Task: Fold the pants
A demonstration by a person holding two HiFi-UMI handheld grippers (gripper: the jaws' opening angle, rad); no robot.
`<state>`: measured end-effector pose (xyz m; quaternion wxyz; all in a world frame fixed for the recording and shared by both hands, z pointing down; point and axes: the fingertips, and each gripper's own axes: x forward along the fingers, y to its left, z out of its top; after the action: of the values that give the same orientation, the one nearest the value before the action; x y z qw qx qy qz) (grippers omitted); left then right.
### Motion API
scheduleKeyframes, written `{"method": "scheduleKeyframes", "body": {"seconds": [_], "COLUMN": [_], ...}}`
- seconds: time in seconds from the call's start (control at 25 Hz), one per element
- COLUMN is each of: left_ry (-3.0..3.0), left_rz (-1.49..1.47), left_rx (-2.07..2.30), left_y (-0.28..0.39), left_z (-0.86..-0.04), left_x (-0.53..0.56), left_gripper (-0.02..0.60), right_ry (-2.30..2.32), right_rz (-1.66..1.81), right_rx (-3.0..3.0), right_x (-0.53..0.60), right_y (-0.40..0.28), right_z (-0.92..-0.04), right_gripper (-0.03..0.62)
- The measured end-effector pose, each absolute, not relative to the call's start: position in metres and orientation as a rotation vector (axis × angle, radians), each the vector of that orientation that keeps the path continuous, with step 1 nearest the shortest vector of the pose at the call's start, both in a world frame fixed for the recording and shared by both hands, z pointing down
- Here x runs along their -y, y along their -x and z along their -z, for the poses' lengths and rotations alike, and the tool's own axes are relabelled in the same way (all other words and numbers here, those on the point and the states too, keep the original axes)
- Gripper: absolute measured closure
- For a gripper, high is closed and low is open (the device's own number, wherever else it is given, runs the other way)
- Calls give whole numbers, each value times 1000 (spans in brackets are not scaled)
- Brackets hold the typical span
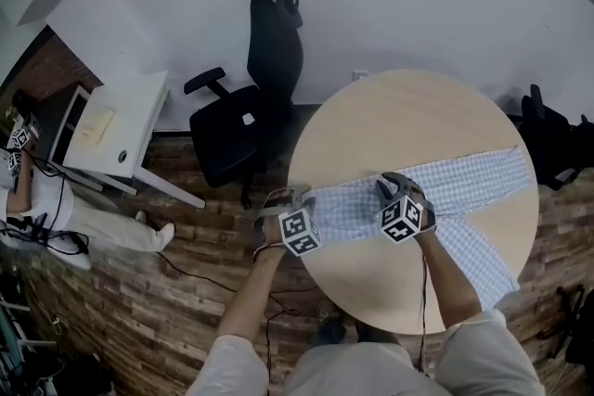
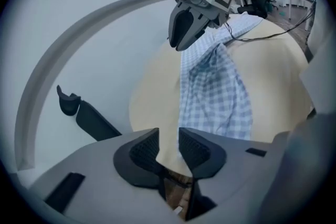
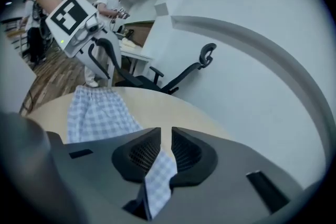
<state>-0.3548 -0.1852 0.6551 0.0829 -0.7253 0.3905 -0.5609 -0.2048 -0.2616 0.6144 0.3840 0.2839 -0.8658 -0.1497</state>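
Pants (image 1: pixel 464 185) in blue-and-white check lie flat across the round bench (image 1: pixel 399 111), waist end near the person, legs running to the far right edge. The right gripper (image 1: pixel 394 185) hovers over the waist, jaws narrowly apart with a strip of the cloth between them. The left gripper (image 1: pixel 281 198) hangs at the bench's left rim, jaws parted and empty. A black office chair (image 1: pixel 246 125) stands beyond the bench.

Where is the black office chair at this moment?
In the head view, the black office chair stands on the wooden floor left of the round table, between it and the white desk.
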Motion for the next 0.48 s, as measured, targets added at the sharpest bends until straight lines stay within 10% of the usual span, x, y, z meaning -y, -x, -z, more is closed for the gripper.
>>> {"method": "scheduleKeyframes", "body": {"seconds": [0.12, 0.48], "left_ry": [2222, 2811], "left_rz": [1551, 1102], "left_rx": [-1111, -1077], "left_y": [316, 197], "left_z": [-644, -634], "left_x": [168, 114], "left_gripper": [537, 551], "right_ry": [-834, -1249], "right_rz": [285, -279], "right_rx": [2231, 2289], "right_x": [222, 121], "right_y": [188, 112], "right_z": [-610, -614], "right_gripper": [554, 565]}}
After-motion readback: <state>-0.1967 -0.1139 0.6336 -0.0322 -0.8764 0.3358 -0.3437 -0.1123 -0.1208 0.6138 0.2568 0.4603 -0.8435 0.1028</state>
